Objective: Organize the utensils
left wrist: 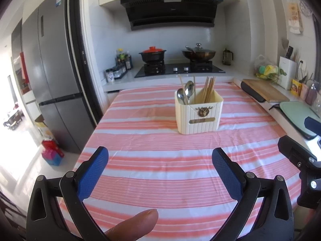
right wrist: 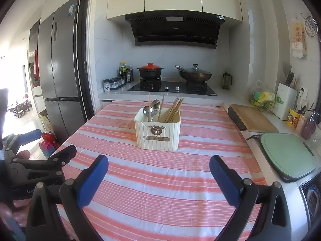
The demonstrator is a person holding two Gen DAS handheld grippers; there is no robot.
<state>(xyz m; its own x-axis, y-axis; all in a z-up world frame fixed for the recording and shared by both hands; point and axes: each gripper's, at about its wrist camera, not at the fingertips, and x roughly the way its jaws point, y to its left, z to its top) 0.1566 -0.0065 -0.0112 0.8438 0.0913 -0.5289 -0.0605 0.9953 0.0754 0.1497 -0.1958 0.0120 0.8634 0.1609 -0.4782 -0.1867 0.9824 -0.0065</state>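
Observation:
A cream ribbed utensil holder [left wrist: 198, 114] stands on the pink-and-white striped tablecloth [left wrist: 160, 160]; it also shows in the right wrist view [right wrist: 158, 134]. Its left part holds two metal spoons [left wrist: 186, 93] and its right part a bundle of wooden chopsticks [left wrist: 208, 89]. The spoons [right wrist: 152, 109] and chopsticks [right wrist: 173, 107] show in the right wrist view too. My left gripper [left wrist: 160, 156] is open and empty, well in front of the holder. My right gripper [right wrist: 158, 163] is open and empty, also in front of it. No loose utensils lie on the cloth.
A stove [left wrist: 178, 69] with a red-lidded pot [left wrist: 152, 53] and a wok stands behind the table. A fridge [left wrist: 52, 70] is at left. A wooden cutting board [right wrist: 254, 118] and green board [right wrist: 289, 154] lie on the right counter. A fingertip [left wrist: 134, 227] shows at the bottom.

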